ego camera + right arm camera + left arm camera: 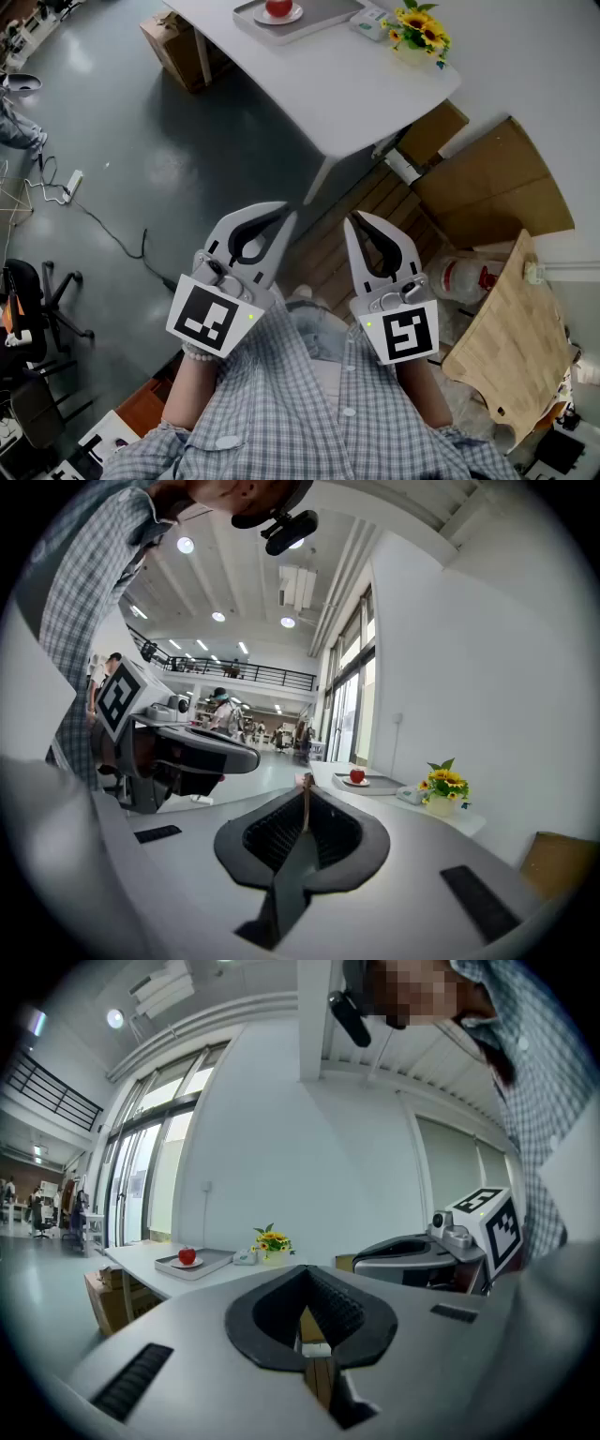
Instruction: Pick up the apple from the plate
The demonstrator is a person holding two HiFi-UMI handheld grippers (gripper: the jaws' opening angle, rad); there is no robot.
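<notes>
A grey floor (141, 159) is seen well below the head view. A white rectangular table (356, 84) stands on it at the top of the frame, with a brown cardboard box (173, 47) beside its left edge. Nearer the person, 2 grippers are held side by side, well apart from the table and pointed roughly level towards it. The white left gripper (287, 214) has its fingers pressed together with nothing between them. The white right gripper (351, 219) is likewise closed on nothing. On the far part of the table a grey rectangular tray (323, 17) is set, and a bunch of yellow sunflowers (419, 33) stands near it to the right. A small white plate (292, 16) lies in the tray. The round red apple (277, 7) rests on that plate, touched by neither gripper.
</notes>
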